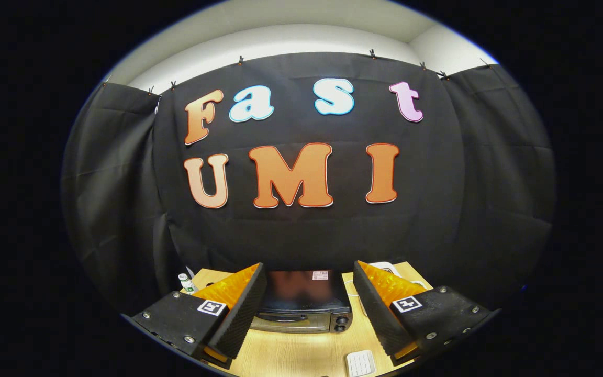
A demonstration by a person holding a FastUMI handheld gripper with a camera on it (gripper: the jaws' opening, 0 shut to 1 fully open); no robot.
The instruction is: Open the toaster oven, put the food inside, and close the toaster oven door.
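My tongs [309,314] stand with their two fingers spread wide apart and nothing held between them; neither finger [238,314] touches any object. The toaster oven [304,303] sits on the wooden bench [301,351] just ahead of the fingers, seen in the gap between them from a raised angle, so that its dark top panel and the upper part of its front face are visible. Its door appears closed, with the handle bar running across the front, and two round knobs [341,323] sit one above the other at the right end of the front. A small pale label [320,275] lies on the top panel toward the rear right. A white cable [351,288] runs over the bench just to the right of the oven, toward a white object [385,268] partly hidden behind my right finger; I cannot tell what that object is. Nearer to me than the oven, close beside the right finger, a small white ridged item [360,363] rests on the bench; whether this is the food I cannot tell. Beyond my left finger, at the far left corner of the bench, stands a small bottle [187,283] with a white cap and a green label. The black cloth wall [301,235] of the booth rises directly behind the bench.
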